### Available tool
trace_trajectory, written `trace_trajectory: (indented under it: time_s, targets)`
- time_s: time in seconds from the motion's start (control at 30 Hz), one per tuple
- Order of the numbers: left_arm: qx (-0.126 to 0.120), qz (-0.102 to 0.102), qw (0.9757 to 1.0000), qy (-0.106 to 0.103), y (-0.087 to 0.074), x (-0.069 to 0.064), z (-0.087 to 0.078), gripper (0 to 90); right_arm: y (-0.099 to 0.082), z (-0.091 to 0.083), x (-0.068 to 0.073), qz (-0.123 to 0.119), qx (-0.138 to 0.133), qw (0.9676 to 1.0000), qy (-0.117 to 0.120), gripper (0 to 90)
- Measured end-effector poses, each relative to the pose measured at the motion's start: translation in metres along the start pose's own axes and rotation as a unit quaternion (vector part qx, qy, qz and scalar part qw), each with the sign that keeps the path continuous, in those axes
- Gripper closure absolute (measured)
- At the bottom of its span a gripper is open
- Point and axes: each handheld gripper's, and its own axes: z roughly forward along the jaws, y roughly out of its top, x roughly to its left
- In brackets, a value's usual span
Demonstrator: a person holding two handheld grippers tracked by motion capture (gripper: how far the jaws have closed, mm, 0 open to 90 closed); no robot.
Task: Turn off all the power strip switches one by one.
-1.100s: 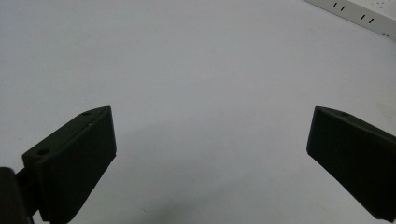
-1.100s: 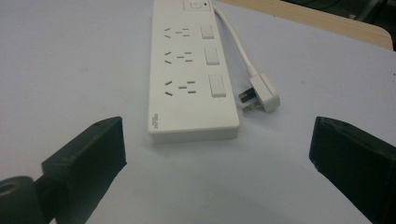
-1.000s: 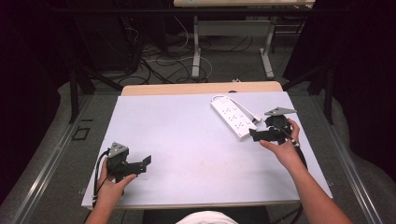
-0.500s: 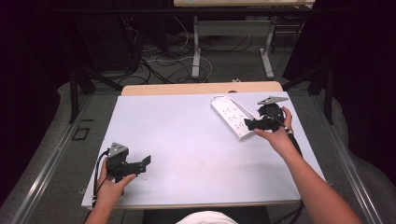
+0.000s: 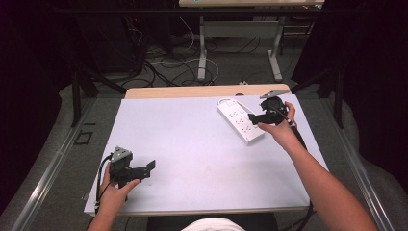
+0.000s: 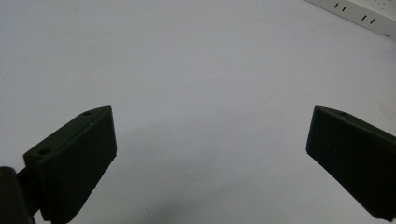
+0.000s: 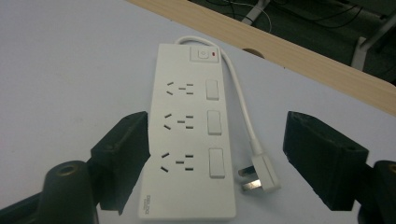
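White, my one power strip [image 7: 189,135] with three sockets, four switches and one plug [image 7: 259,175] lies between my right gripper [image 7: 217,163]'s closing, still-apart jaws, my left gripper [image 5: 144,167] gaping well apart.

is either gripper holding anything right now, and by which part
Nothing is held. The right gripper straddles the power strip with jaws closing but apart from it; the left gripper is open over bare table.

A white-topped table [image 5: 202,159] with a wooden far edge bears a white power strip [image 5: 239,119] near its far right; the strip's cord and plug [image 7: 259,175] lie beside it.
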Motion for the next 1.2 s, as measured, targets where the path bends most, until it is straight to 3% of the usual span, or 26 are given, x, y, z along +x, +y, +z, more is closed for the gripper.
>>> trace_trajectory:
  time_s: [0.4, 0.73, 1.2]
  targets:
    - [0.0, -0.001, 1.0, -0.001, 0.0, 0.001, 0.0, 1.6, 0.017, 0.016, -0.002, -0.002, 0.005, 1.0, 0.0, 34.2]
    - [0.002, -0.004, 1.0, -0.002, 0.0, 0.002, -0.002, 1.6, 0.031, 0.033, 0.0, -0.006, 0.019, 0.9998, 0.0, 37.5]
    - [0.001, -0.009, 1.0, 0.003, -0.002, 0.006, -0.005, 1.7, 0.04, 0.062, -0.011, 0.015, 0.035, 0.9993, 0.005, 48.0]
